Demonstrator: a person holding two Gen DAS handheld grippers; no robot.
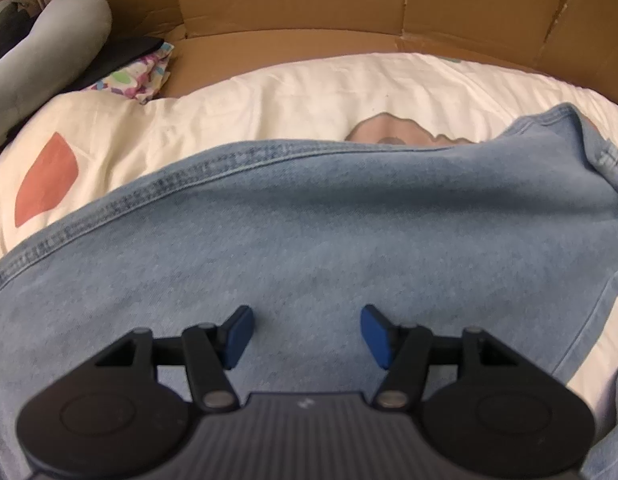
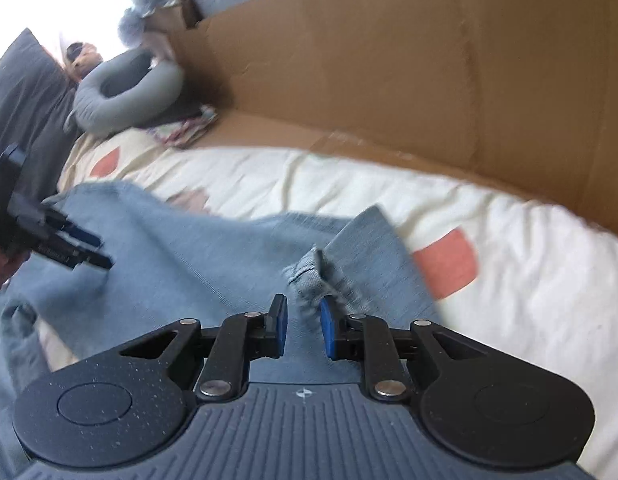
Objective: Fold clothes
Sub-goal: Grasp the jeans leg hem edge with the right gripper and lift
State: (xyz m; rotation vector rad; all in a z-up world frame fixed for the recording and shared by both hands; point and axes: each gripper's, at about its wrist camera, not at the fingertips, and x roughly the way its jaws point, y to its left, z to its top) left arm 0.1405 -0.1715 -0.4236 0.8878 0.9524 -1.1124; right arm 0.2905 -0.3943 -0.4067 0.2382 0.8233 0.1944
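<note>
A light blue denim garment (image 1: 309, 232) lies spread over a cream bedsheet (image 1: 293, 92). My left gripper (image 1: 307, 334) hovers just above the middle of the cloth, its blue pads wide apart and nothing between them. In the right wrist view the denim garment (image 2: 197, 256) has a bunched, stitched edge (image 2: 313, 272) that rises up between the narrowly spaced blue pads of my right gripper (image 2: 303, 326), which is shut on it. A flap of the cloth (image 2: 369, 232) stands up just beyond. The left gripper (image 2: 89, 250) shows at the left of that view, over the denim.
A flattened cardboard wall (image 1: 349, 4) lines the far side of the bed. A grey curved pillow (image 2: 125, 92), a dark pillow (image 2: 25, 112) and a patterned cloth (image 1: 137, 76) sit at the head end. The sheet carries orange patches (image 2: 445, 264).
</note>
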